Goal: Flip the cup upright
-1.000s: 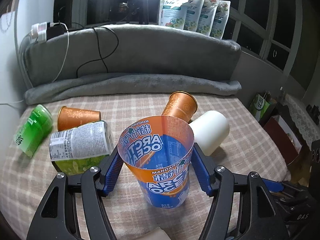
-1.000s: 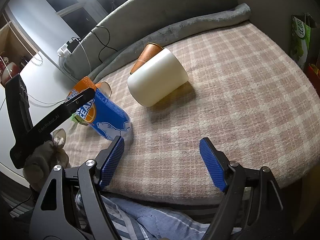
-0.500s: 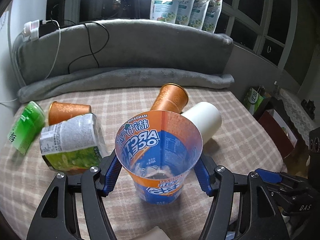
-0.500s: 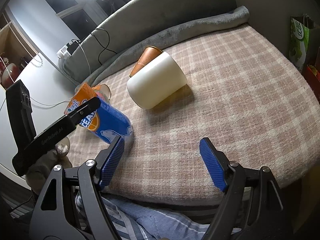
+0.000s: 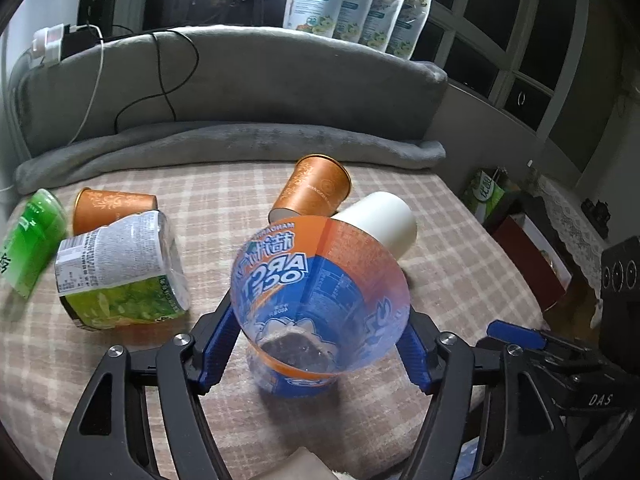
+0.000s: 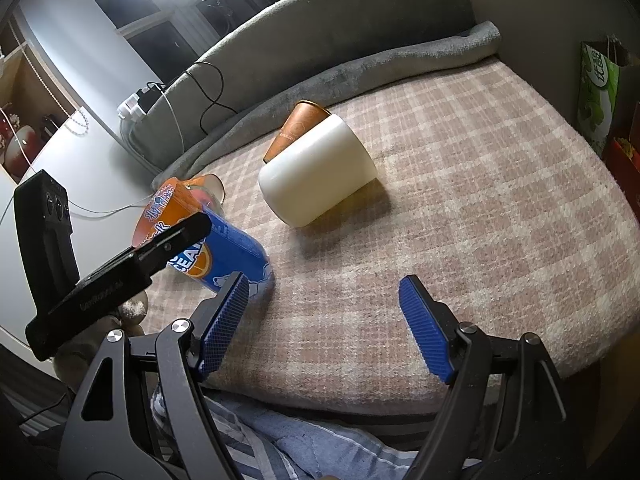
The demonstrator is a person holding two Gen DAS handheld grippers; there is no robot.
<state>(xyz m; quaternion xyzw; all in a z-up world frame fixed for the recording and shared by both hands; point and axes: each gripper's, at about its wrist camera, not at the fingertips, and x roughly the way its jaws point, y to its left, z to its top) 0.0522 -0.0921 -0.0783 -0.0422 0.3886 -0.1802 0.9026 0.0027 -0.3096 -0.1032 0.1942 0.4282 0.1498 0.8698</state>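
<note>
A clear plastic cup with a blue and orange label (image 5: 320,304) stands mouth up on the plaid bed cover (image 5: 224,208), its base on the cover, tilted a little toward the camera. My left gripper (image 5: 316,344) has its blue pads on both sides of the cup and is shut on it. The cup also shows in the right wrist view (image 6: 216,248), partly behind the left gripper's black body. My right gripper (image 6: 328,324) is open and empty above the front edge of the bed, right of the cup.
A white cup (image 5: 384,224) and an orange paper cup (image 5: 316,192) lie on their sides behind it. Left lie a green-labelled cup (image 5: 120,268), another orange cup (image 5: 112,210) and a green cup (image 5: 28,244). A grey blanket roll (image 5: 240,144) lines the back.
The left gripper has lifted and tipped over the held cup, so I now look down into its mouth. The right gripper has hardly moved.
</note>
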